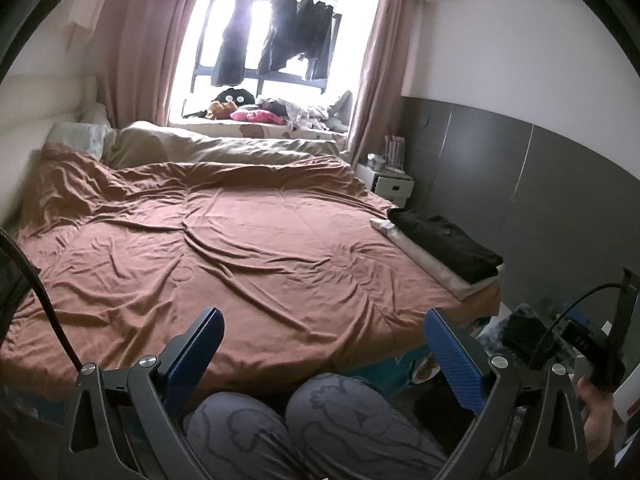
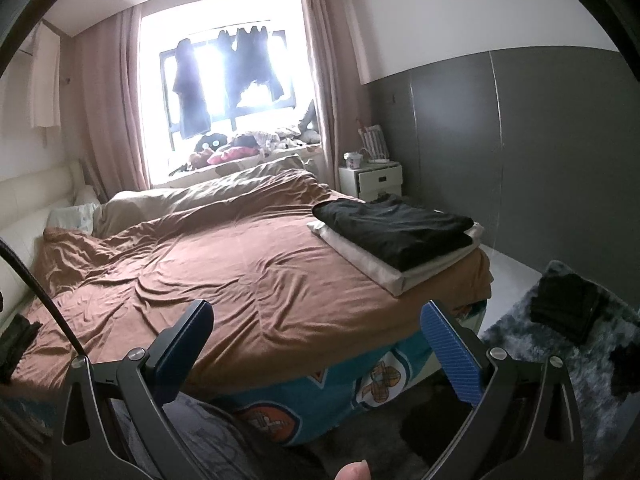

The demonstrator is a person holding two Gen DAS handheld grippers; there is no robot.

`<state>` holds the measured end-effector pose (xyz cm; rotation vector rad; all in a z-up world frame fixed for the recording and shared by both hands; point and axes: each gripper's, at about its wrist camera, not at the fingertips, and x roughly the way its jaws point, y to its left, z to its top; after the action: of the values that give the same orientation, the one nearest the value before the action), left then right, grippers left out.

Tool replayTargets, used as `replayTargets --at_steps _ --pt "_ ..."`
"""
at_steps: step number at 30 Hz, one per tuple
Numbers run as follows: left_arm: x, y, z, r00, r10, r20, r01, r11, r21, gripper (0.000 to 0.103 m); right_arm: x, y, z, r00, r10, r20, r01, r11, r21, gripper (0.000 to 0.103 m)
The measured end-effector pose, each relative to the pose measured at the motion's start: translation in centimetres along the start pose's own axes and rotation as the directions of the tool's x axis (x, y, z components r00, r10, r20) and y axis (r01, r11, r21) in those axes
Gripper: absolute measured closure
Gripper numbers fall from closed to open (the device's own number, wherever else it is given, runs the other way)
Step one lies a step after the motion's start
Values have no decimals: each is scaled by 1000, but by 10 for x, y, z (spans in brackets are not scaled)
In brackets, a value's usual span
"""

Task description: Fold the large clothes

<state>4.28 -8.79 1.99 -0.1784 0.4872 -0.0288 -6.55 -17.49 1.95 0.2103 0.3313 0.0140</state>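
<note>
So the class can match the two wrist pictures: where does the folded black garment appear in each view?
Left wrist: folded black garment at mid-right, on a white folded item at the bed's right edge.
Right wrist: folded black garment right of centre, larger, on the same white item.
Shared landmark: white nightstand, beyond it by the grey wall.

The right tongs (image 2: 318, 354) are hanging wide open over the brown bed (image 2: 240, 272). A folded black shirt (image 2: 394, 226) is lying on a white folded cloth (image 2: 384, 266) at the bed's corner.
</note>
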Motion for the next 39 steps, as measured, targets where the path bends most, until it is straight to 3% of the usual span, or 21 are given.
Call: replayTargets --at_steps 39 --pt "-8 0 -8 1000 -20 -5 20 1000 -17 3 -1 0 -1 1000 -9 -29 9 1000 9 0"
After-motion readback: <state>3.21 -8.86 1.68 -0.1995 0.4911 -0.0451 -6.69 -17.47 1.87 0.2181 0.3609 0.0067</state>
